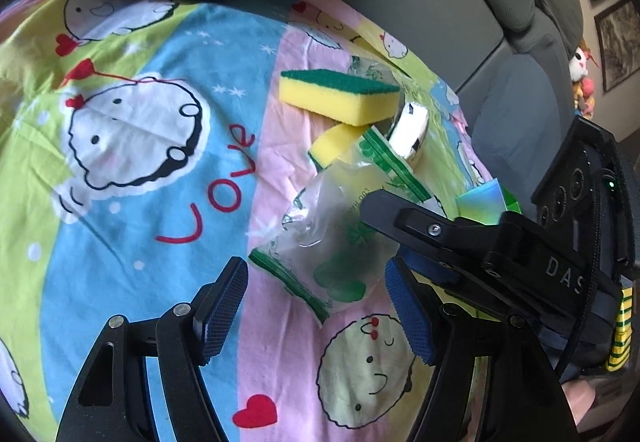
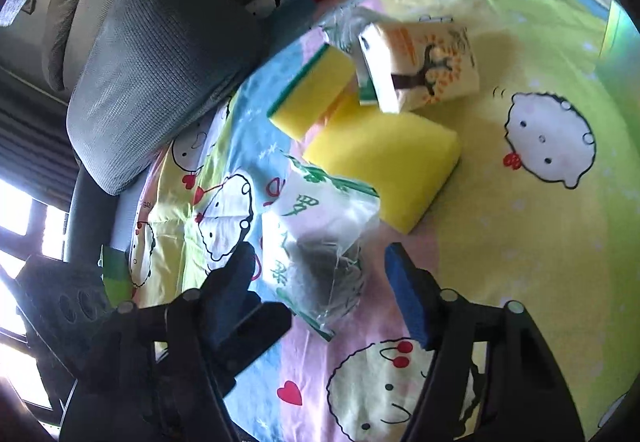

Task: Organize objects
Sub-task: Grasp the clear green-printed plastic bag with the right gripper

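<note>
Clear plastic bag lying crumpled on cartoon bedsheet, between parted jaws of both left gripper and right gripper, unpinched; just beyond bag, two yellow sponges, then tissue pack.

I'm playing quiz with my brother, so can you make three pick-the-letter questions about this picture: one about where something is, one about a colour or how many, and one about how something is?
1. Where does the clear plastic bag lie?
A. on the cartoon bedsheet
B. on the grey cushion
C. inside a box

2. How many yellow sponges show?
A. one
B. two
C. four

3. How is the right gripper?
A. shut on a sponge
B. open, nothing pinched
C. out of sight

Answers: 1 A, the bag rests on the sheet. 2 B, a second sponge lies beside the first. 3 B, its pads stand apart around the bag.
</note>
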